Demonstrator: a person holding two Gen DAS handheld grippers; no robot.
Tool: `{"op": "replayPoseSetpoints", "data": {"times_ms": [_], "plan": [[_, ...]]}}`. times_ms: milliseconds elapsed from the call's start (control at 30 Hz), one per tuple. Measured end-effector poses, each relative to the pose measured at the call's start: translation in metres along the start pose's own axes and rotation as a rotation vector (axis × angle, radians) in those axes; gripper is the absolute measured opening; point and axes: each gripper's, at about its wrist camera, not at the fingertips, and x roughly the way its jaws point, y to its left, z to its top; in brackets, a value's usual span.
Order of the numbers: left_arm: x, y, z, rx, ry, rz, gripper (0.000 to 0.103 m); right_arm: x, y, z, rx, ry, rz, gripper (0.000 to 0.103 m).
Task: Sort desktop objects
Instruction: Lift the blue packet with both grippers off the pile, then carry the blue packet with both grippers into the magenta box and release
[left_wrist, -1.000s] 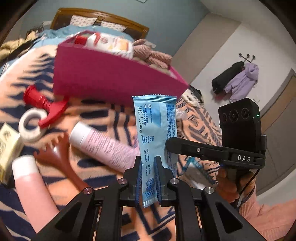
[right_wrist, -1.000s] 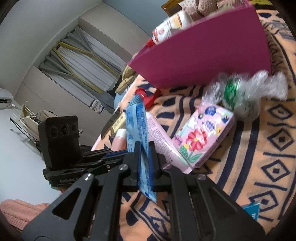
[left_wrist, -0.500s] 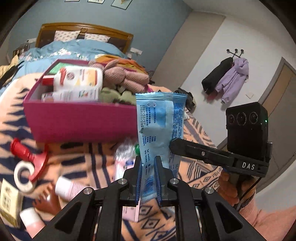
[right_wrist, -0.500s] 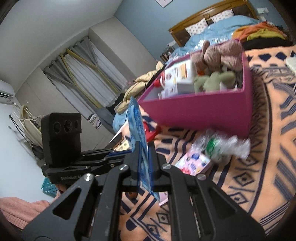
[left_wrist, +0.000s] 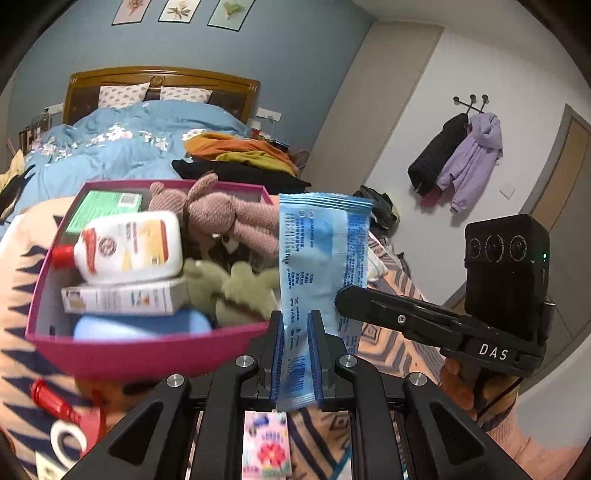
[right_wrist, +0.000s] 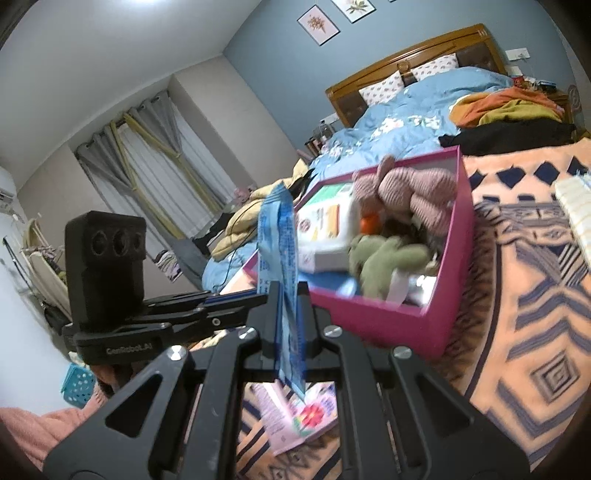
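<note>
both grippers clamp the blue packet (left_wrist: 321, 258); only left wrist shows coats (left_wrist: 458, 162).

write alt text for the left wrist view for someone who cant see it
The left gripper is shut on an upright blue packet, which the right gripper also pinches from the side. Behind stands a magenta box holding a white bottle, cartons and plush toys, on a patterned blanket.
</note>
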Motion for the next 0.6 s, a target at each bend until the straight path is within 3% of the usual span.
{"op": "replayPoseSetpoints", "data": {"times_ms": [600], "plan": [[0.058, 0.033, 0.055, -0.095, -0.012, 0.081, 0.012, 0.045, -0.048, 0.061, -0.02, -0.02, -0.116, 0.009]]}}
